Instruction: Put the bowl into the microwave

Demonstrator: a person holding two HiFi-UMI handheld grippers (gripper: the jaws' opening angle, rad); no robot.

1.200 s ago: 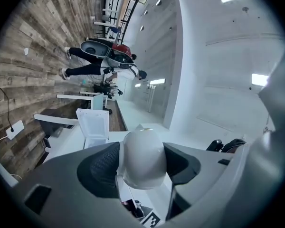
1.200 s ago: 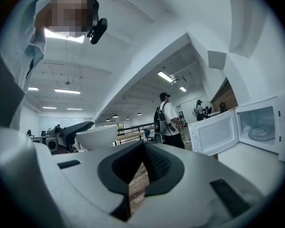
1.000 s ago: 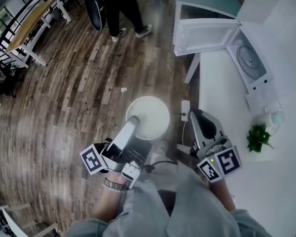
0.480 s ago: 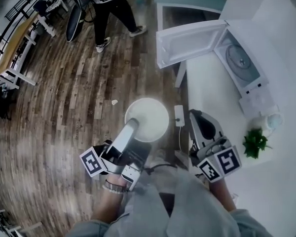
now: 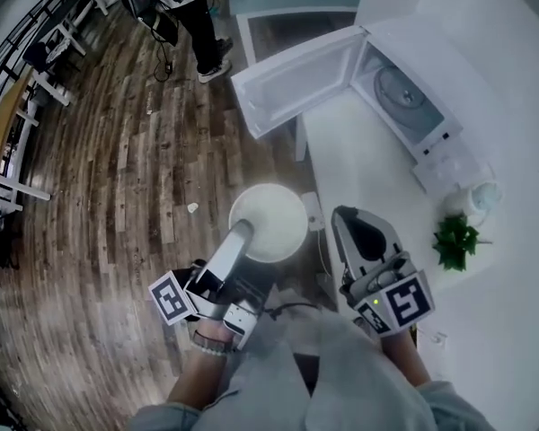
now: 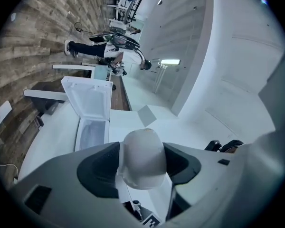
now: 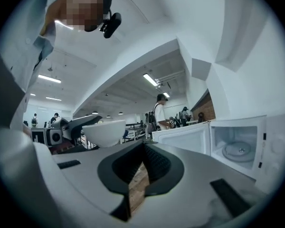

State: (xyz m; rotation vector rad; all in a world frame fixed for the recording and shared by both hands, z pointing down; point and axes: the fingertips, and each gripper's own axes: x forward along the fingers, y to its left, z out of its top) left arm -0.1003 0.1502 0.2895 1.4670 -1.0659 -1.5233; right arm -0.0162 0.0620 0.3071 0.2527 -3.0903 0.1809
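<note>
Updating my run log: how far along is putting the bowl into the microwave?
Done: the microwave door stands open and the left tongs grip the bowl. In hand: the bowl hangs over the floor, short of the counter. Left: set it on the turntable inside. The right tongs are shut, empty.

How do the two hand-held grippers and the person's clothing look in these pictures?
Both are light grey with dark rubber inside the jaws. The left hand-held gripper and the right hand-held gripper each carry a cube with black-and-white square markers. The person wears a pale blue-grey shirt.
</note>
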